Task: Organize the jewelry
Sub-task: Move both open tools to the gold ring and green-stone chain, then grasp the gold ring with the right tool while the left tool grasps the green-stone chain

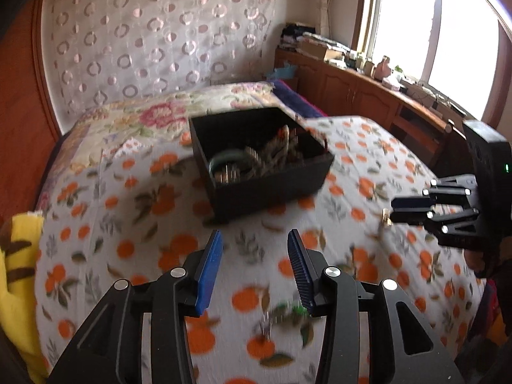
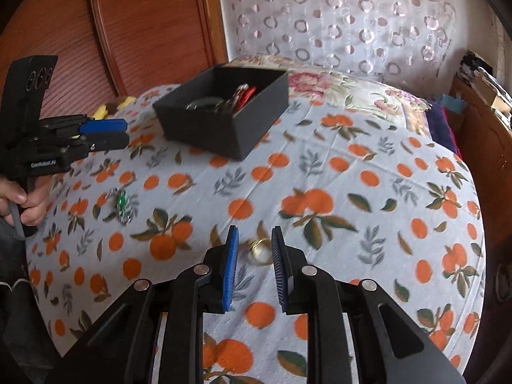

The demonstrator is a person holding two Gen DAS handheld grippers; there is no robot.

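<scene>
Far left on the bed (image 2: 368, 160), a yellow plush toy (image 1: 19, 256). Next, the left gripper (image 1: 254, 268), released, jaws wide apart, hovering over a green-beaded bracelet (image 2: 121, 206) lying on the orange-print cover. Farther back, a black box (image 2: 224, 108) holding a jumble of jewelry, well apart from both tools. To the right, the right gripper (image 2: 254, 265), also unclenched, jaws flanking a gold ring (image 2: 259, 251) without a clear pinch.
</scene>
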